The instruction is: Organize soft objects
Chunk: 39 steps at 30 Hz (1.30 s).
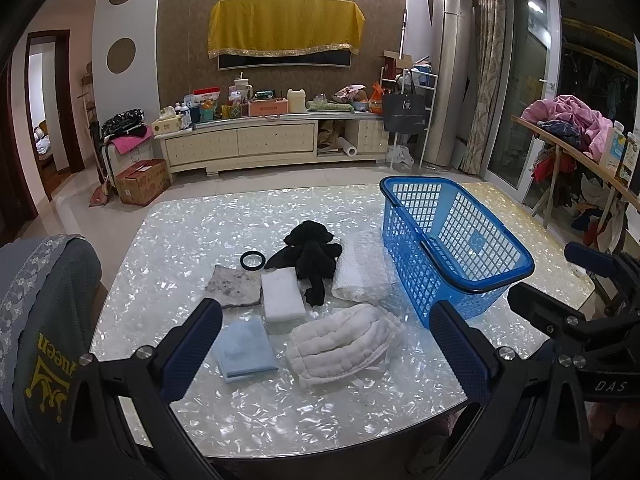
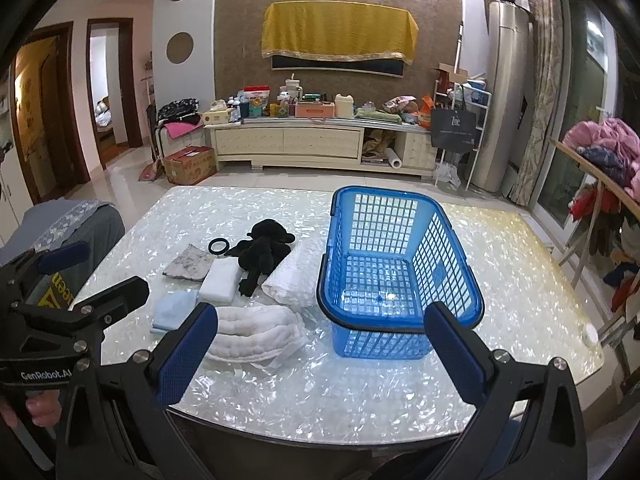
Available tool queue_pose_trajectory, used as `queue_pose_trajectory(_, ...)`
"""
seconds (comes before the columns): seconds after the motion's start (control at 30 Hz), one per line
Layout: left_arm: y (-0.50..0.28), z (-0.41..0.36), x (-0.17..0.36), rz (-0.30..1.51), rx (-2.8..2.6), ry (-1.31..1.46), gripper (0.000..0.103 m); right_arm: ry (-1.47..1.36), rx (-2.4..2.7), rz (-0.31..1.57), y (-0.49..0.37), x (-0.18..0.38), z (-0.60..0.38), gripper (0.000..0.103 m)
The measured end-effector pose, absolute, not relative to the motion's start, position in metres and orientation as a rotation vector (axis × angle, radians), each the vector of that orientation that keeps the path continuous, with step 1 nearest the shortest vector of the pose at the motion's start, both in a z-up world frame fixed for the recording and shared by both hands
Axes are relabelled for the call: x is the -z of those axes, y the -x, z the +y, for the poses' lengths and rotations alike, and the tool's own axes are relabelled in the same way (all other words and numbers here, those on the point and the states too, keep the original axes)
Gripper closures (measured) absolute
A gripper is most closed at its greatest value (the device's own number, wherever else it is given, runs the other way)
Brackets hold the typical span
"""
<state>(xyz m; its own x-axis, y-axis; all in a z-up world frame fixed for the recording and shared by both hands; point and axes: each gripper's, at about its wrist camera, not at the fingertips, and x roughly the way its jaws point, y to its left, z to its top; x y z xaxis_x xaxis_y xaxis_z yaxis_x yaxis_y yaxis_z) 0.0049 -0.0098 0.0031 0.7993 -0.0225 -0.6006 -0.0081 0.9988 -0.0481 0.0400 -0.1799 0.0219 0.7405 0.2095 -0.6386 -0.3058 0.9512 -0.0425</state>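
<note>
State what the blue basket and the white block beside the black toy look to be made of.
Blue basket: rigid glossy plastic, judging by its moulded grid walls and dark rim. White block: probably foam or sponge, given its matte, soft-edged slab look; not certain.

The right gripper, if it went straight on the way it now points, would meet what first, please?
Most likely the blue basket: it sits between the open fingers of the right gripper, near wall closest. Depth is unclear, so it might clear the rim and enter the empty basket.
</note>
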Motion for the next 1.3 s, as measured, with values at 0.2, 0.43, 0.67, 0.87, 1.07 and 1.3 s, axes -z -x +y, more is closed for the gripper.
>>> queue_pose_trajectory(0.2, -0.012, 0.005, -0.005, 0.654, -0.001, 0.055, 0.0, 0.211, -0.331, 0.676, -0.053, -0.026, -0.166, 0.0)
queue_pose_trajectory(0.43, -0.022, 0.043, 0.002, 0.733, -0.002, 0.079, 0.0, 0.288, -0.421, 0.715, -0.078, -0.016, -0.135, 0.0)
queue_pose_trajectory(0.67, -0.038, 0.078, 0.023, 0.82, -0.044, 0.082, 0.0, 0.335, -0.538, 0.843, -0.102, 0.016, -0.099, 0.0)
queue_pose_trajectory(0.87, -0.052, 0.098, 0.055, 0.908, -0.064, 0.086, 0.0, 0.369, -0.572, 0.98, -0.121, 0.061, -0.072, 0.0)
queue_pose_trajectory(1.07, -0.068, 0.117, 0.096, 0.998, -0.069, 0.123, 0.0, 0.406, -0.57, 1.072, -0.132, 0.099, -0.057, 0.0)
queue_pose_trajectory(1.3, -0.089, 0.13, 0.13, 1.071, -0.053, 0.161, 0.0, 0.405, -0.538, 1.153, -0.15, 0.131, -0.055, 0.008)
